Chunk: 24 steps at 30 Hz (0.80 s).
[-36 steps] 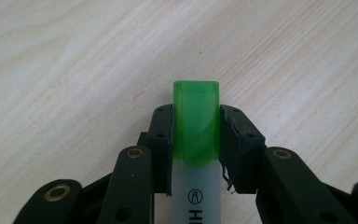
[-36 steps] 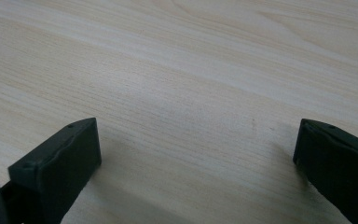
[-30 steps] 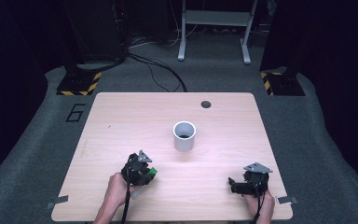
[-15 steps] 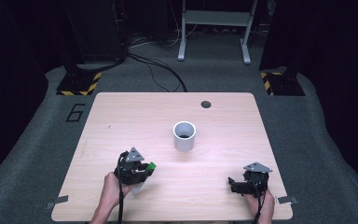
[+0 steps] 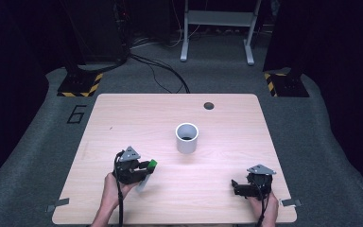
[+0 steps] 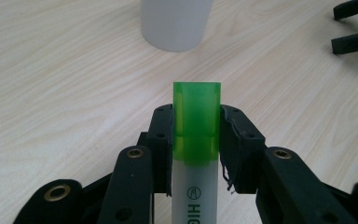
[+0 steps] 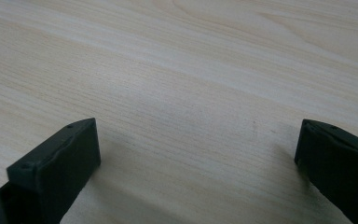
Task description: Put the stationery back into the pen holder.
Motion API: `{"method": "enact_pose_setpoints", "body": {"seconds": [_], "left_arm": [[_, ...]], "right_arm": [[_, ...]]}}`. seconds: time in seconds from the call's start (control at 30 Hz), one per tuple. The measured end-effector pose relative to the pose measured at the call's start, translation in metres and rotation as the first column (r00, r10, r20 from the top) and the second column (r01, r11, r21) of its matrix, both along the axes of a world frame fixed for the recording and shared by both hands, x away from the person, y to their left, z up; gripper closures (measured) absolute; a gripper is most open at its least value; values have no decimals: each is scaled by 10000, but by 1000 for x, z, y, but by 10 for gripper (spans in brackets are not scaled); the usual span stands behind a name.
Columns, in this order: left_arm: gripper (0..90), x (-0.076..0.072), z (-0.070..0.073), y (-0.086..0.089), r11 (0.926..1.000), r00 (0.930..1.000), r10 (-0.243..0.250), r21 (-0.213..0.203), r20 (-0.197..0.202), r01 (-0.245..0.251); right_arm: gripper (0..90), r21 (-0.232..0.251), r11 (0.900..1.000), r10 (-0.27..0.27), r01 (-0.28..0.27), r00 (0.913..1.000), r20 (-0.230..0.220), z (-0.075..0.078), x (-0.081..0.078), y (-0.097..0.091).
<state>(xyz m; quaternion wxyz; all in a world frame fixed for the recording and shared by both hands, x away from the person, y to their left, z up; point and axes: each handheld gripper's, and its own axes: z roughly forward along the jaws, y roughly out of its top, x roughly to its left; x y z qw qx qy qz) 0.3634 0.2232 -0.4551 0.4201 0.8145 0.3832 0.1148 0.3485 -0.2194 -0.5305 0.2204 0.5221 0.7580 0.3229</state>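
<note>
A highlighter (image 6: 196, 140) with a green cap and a white body is clamped between the jaws of the left hand-held gripper (image 5: 131, 169), which is held above the table (image 5: 123, 118) near the front edge, left of the middle. A white cup (image 5: 186, 137) is seen upright near the table's centre, well apart from both grippers. The right hand-held gripper (image 5: 250, 183) is held near the front right corner, its jaws spread wide with nothing between them.

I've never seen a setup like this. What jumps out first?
The bright green cap of a highlighter, pinched in the left tool near the table's front left. Beyond it a white cup stands alone mid-table. The right tool rests open at the front right.
</note>
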Motion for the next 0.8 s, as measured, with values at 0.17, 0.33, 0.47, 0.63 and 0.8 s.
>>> {"method": "enact_pose_setpoints", "body": {"seconds": [0.17,0.33,0.47,0.63,0.8], "left_arm": [[669,3,3,-1,9998,9997,36,-216,246,-31],[668,5,6,-3,9985,9988,124,-537,473,-99],[669,7,9,-4,9969,9974,209,-768,689,-156],[669,9,12,-5,9959,9961,187,-896,865,-110],[668,13,15,-6,9958,9944,74,-914,1050,23]], "right_arm": [[0,-2,10000,2,-2,10000,1,0,0,0],[0,-2,10000,1,-1,10000,1,0,0,0],[0,0,10000,2,-2,10000,1,0,0,0],[0,-1,10000,1,-1,10000,2,0,0,0],[0,0,10000,0,0,10000,4,0,0,0]]}}
